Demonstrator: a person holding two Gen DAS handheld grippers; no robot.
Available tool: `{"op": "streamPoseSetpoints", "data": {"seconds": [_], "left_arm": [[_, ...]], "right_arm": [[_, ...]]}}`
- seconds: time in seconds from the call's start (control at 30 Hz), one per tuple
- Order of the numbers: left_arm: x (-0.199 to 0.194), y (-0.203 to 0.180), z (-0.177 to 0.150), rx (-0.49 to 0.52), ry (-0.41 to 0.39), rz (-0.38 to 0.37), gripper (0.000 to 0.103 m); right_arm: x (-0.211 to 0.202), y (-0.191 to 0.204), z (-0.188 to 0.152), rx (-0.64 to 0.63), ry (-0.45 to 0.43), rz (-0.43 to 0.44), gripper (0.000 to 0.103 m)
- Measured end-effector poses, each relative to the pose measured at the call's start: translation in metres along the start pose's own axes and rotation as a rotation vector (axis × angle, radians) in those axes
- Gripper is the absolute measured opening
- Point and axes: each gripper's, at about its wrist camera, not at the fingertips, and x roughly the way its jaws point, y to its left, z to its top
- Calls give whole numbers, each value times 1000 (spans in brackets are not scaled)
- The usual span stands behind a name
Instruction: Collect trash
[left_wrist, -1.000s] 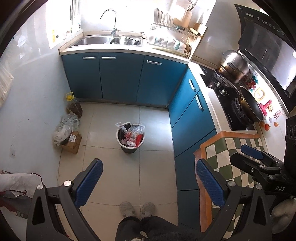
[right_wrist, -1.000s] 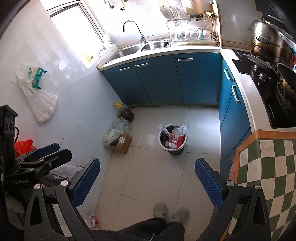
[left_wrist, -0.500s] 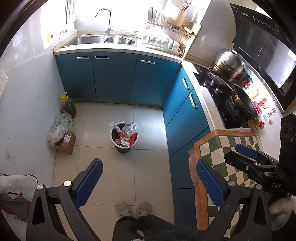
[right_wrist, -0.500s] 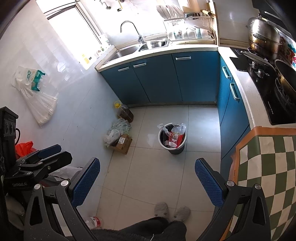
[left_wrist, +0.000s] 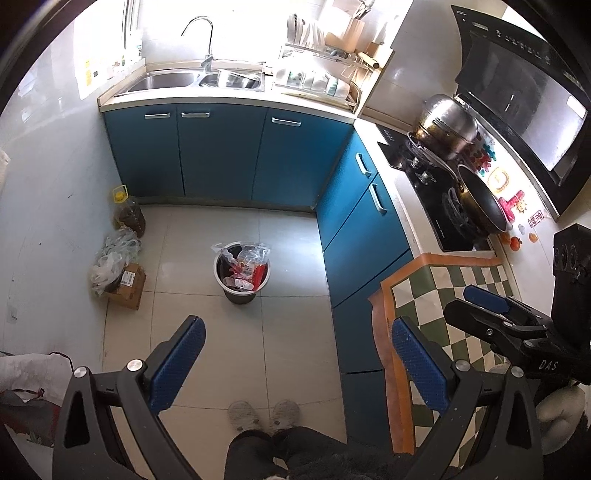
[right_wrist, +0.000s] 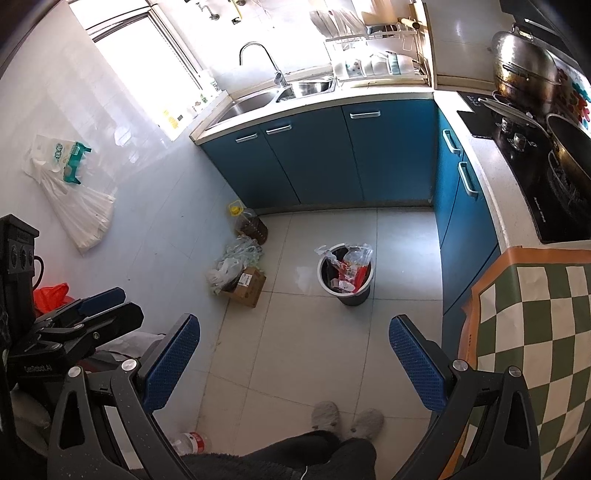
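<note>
Change since a second ago: left view shifted slightly, trash bin (left_wrist: 242, 271) sitting a little lower and left in frame than half a second back; right view almost unchanged; both sets of fingers spread as before.
Left gripper (left_wrist: 295, 365): fingers released, wide apart, holding nothing, hovering high above the floor.
Right gripper (right_wrist: 293, 360): fingers likewise released and bare, raised just beside the left one.
Trash: crumpled wrappers, red and clear, piled in the bin, standing on the tiled floor (left_wrist: 288, 332) near the blue cabinets (left_wrist: 221, 155); plastic bottle (right_wrist: 190, 443) lying on the floor by the left wall.
Floor: pale tiles; cardboard box (left_wrist: 127, 286) with plastic bags (left_wrist: 114, 254) against the wall, oil jug (left_wrist: 127, 214) just beyond them; slippers (right_wrist: 347, 419) at the bottom edge.
Worktop: checked green-and-white cloth (left_wrist: 443, 295) on the near end; hob with a wok (left_wrist: 480, 203) and a steel pot (left_wrist: 447, 127) further along.
Room: double sink (left_wrist: 195, 79) under a bright window, dish rack (left_wrist: 321, 70) beside it.
</note>
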Motion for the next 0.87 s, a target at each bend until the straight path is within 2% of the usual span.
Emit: {"op": "streamPoseSetpoints", "data": {"seconds": [0.87], "left_arm": [[-1, 0, -1, 22, -6, 2, 103]], "right_arm": [[3, 6, -3, 5, 2, 5, 103]]}}
